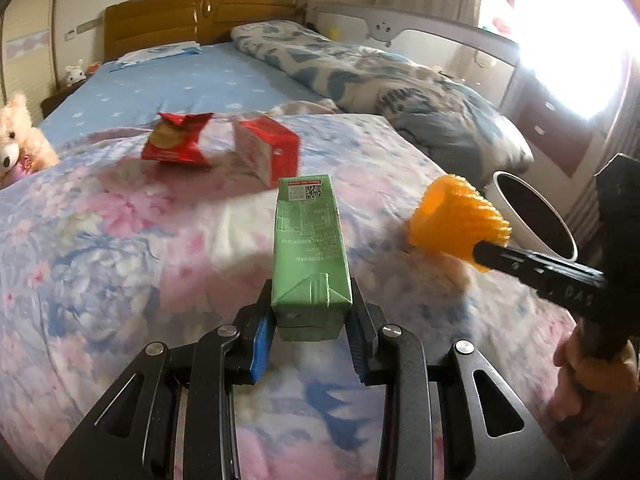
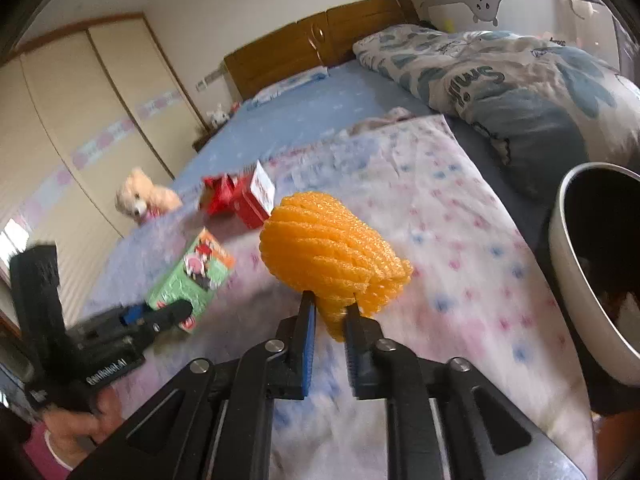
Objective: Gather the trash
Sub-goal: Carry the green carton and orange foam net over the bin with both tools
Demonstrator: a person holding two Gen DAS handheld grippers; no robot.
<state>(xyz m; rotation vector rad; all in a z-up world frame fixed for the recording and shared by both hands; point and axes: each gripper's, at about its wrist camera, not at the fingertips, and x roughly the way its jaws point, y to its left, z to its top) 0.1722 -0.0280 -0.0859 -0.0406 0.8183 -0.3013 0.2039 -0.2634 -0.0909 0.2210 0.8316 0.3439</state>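
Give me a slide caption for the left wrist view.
Left gripper clamps green carton; right gripper carries orange foam net.

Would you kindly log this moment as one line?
left claw: shut on green drink carton | right claw: shut on orange foam net | white bin: nearby

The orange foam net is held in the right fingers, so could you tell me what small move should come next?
Probably carry the foam net right, over the bin beside the bed, then release; the right gripper already clamps it.

Window glare, motion blur, fisheye edges
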